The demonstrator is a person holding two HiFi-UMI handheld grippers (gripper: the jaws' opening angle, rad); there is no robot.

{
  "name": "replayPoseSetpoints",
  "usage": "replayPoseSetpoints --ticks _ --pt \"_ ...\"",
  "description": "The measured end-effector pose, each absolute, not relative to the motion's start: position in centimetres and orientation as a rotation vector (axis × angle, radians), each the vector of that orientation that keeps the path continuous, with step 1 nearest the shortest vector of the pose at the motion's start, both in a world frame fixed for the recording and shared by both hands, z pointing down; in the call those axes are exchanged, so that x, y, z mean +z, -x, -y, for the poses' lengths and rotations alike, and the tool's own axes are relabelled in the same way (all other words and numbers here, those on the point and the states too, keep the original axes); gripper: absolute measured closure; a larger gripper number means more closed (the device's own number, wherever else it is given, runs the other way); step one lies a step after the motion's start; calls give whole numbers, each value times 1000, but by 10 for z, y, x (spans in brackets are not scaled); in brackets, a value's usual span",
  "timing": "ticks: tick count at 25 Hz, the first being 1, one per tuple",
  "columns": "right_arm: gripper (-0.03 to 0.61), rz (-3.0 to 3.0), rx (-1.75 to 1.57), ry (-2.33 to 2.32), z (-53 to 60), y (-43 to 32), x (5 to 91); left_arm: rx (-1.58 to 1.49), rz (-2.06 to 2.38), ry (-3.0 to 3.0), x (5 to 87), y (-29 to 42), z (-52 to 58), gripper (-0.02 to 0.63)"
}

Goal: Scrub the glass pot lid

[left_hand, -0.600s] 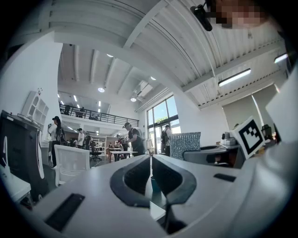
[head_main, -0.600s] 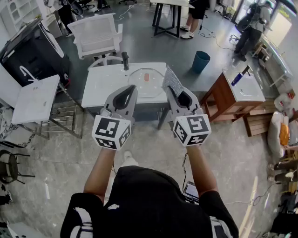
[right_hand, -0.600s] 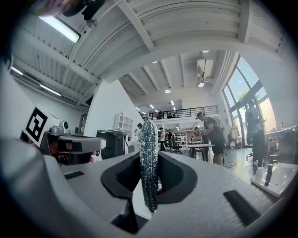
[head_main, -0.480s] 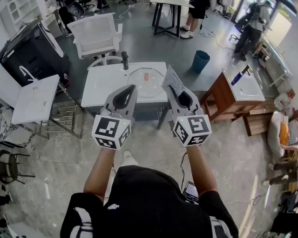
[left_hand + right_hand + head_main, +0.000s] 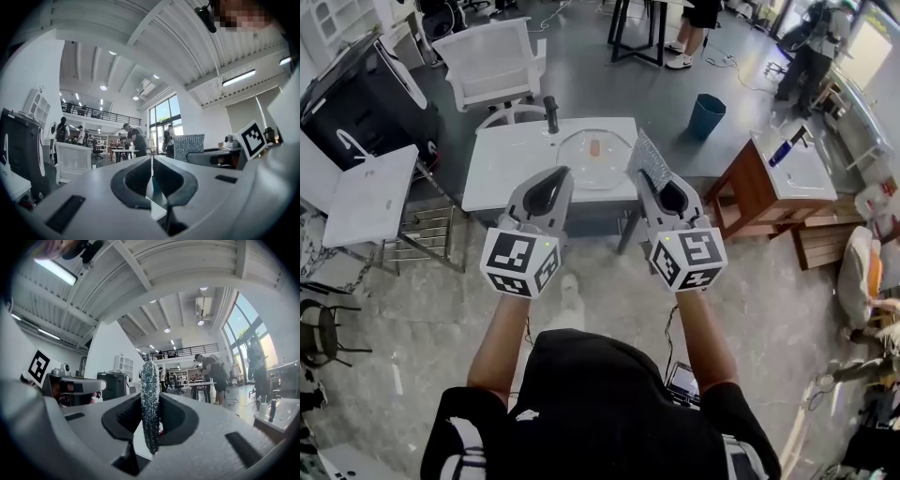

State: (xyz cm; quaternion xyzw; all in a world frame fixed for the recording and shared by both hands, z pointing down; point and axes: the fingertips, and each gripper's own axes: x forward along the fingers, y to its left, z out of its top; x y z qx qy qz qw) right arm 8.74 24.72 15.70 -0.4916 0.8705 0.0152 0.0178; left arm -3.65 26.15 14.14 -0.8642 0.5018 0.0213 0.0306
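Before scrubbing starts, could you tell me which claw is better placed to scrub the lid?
Right claw, probably: it holds the silver scrubbing pad; the left claw is shut and empty.

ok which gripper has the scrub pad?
The right gripper: its jaws clamp a sparkly silver scrub pad standing on edge. The left gripper is shut with nothing between its jaws.

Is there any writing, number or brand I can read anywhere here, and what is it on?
None can be read. The cube on the left gripper and the cube on the right gripper bear only black-and-white square patterns, not letters or numbers. Anything else is too small to tell.
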Motion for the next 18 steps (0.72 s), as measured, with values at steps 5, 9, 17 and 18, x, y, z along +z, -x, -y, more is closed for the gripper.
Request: replayPoseSetpoints --ticks 5,9,17,18 --pt "511 -2716 41 1537 -229 -85 164 71 -1549 2674 148 39 -242 603" --pt "511 -2732 40 1535 -207 -83 169 75 -1560 2682 153 41 -218 603" --pt "510 -2752 25 1531 -145 -77 173 69 -1567 2696 154 44 -153 603" --pt "510 -2753 22 1532 -136 -76 173 67 -1567 2698 154 45 -144 603"
